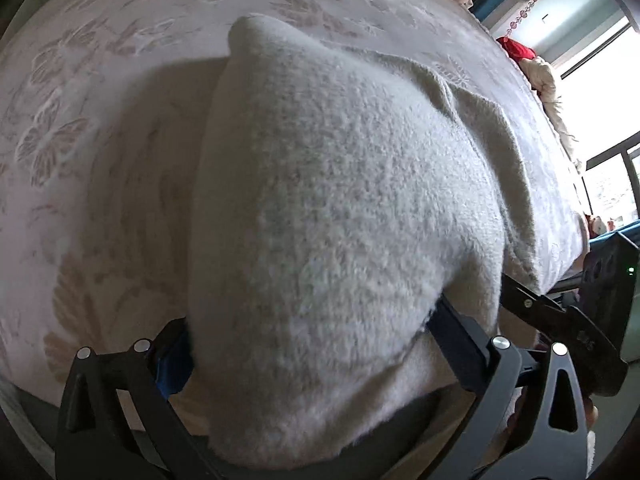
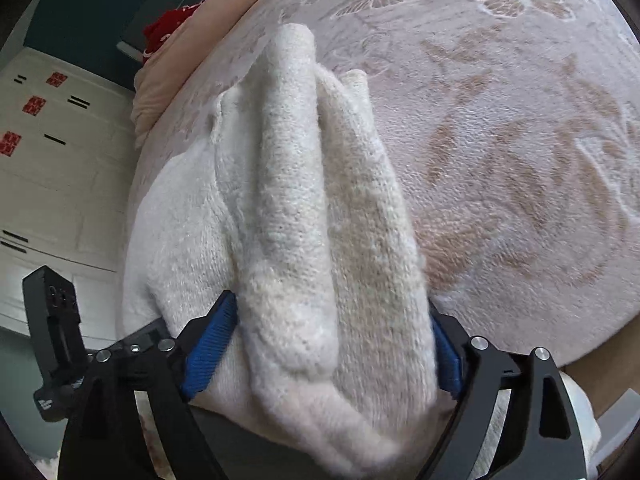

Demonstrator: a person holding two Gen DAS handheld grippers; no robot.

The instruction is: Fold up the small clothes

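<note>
A cream knitted garment [image 1: 340, 200] lies bunched on a bed with a pale pink butterfly-patterned cover [image 1: 100, 100]. My left gripper [image 1: 316, 344] is shut on a thick fold of the garment; its blue-padded fingers [image 1: 172, 368] are pressed apart by the wool. My right gripper [image 2: 328, 340] is shut on a rolled bundle of the same garment [image 2: 312, 200], which runs up and away from its blue pads [image 2: 208, 344]. The two grippers hold the garment side by side; the right one [image 1: 576, 336] shows at the left view's right edge, the left one [image 2: 56, 332] at the right view's left edge.
The bed cover [image 2: 500, 140] spreads right of the garment. Pink bedding and a red item [image 2: 168, 32] lie at the bed's far end. White cupboards [image 2: 48, 180] stand beside the bed. A bright window [image 1: 600, 60] lies beyond the bed's right edge.
</note>
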